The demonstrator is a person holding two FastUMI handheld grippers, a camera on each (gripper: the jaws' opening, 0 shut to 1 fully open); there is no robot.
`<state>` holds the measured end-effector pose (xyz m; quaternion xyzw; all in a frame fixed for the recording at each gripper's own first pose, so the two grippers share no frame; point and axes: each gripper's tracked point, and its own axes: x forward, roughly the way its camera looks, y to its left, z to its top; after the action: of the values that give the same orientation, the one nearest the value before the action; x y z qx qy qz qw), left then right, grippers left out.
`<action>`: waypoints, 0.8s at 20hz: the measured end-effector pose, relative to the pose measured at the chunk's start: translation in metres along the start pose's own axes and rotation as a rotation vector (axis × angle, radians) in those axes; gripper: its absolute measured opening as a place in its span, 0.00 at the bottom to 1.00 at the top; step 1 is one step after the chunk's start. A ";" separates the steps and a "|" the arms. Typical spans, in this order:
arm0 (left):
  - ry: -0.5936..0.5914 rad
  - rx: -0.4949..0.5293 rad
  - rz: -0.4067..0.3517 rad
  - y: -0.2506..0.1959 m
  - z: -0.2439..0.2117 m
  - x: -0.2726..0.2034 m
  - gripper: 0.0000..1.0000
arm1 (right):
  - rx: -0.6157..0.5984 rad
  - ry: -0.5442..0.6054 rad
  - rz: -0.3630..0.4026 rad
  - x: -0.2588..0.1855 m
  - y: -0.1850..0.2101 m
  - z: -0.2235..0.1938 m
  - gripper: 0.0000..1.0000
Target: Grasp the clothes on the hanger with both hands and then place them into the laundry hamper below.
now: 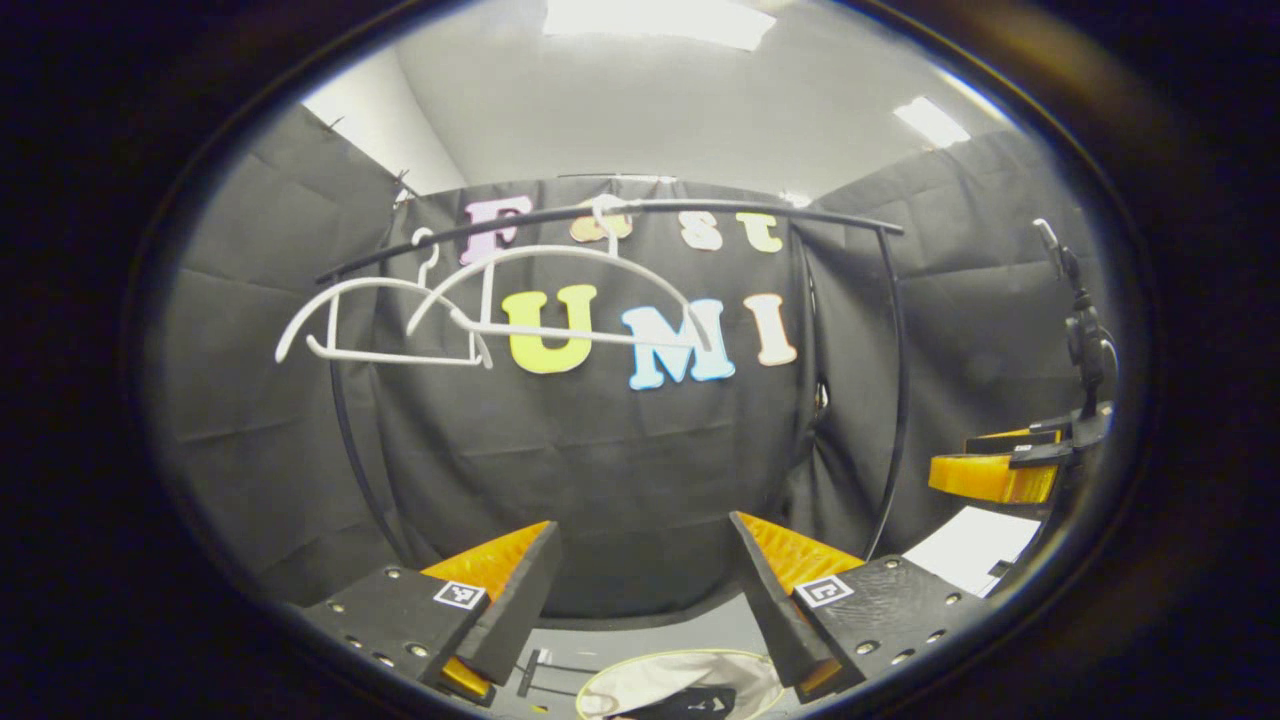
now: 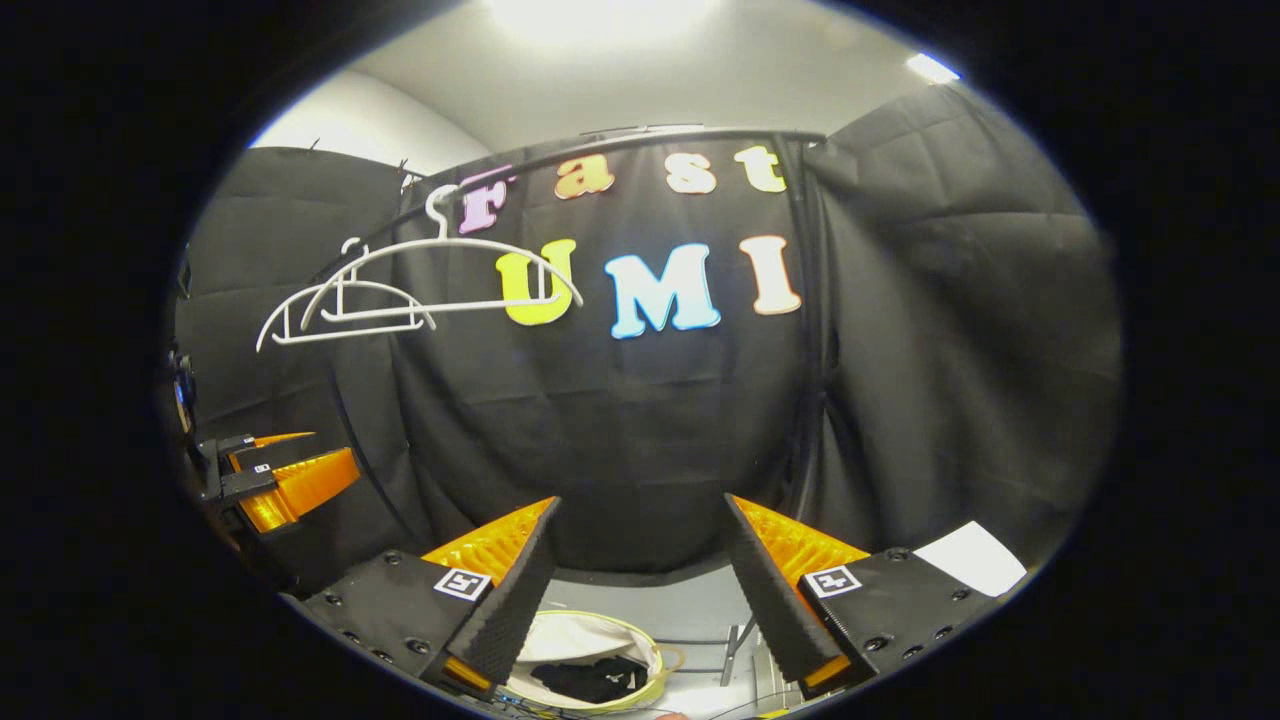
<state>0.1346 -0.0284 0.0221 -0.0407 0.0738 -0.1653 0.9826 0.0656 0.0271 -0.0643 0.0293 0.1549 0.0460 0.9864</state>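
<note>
Both fingers of the left hand-held gripper (image 1: 640,590) stand wide apart at the bottom of the left gripper view, with nothing between them. Below the gap sits the round laundry hamper (image 1: 640,672), its pale lining open upward, and a dark piece of clothes (image 1: 690,703) lies inside it. The right hand-held gripper (image 2: 640,590) is likewise spread apart and clamps nothing; in the right gripper view the hamper (image 2: 585,632) shows under its left finger, with the dark clothes (image 2: 590,678) bunched in a heap at the bottom, so no long axis can be told.

Higher up, a black rail (image 1: 620,212) arches across the booth in front of the cloth wall. Two white hangers (image 1: 480,310) hang from it by their hooks, both bare, their long bars running roughly level along the rail, one overlapping the other. In the right gripper view the same hangers (image 2: 420,285) hang toward the rail's left end.

At the right edge of the left gripper view the other gripper (image 1: 1000,470) shows farther off.
</note>
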 end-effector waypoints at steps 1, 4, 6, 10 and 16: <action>-0.012 -0.002 -0.002 -0.003 0.010 -0.003 0.96 | -0.009 -0.018 -0.007 -0.008 -0.005 0.005 0.93; -0.043 0.003 0.013 -0.011 0.032 -0.022 0.96 | -0.050 -0.084 -0.037 -0.041 -0.021 0.019 0.93; -0.070 0.003 0.024 -0.015 0.046 -0.037 0.96 | -0.070 -0.131 -0.058 -0.066 -0.030 0.032 0.93; -0.111 0.006 0.040 -0.027 0.068 -0.074 0.96 | -0.087 -0.176 -0.108 -0.099 -0.045 0.040 0.92; -0.141 -0.021 0.051 -0.030 0.082 -0.088 0.96 | -0.078 -0.225 -0.158 -0.133 -0.063 0.050 0.92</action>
<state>0.0560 -0.0234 0.1173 -0.0606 0.0073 -0.1359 0.9888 -0.0399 -0.0512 0.0186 -0.0163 0.0433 -0.0294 0.9985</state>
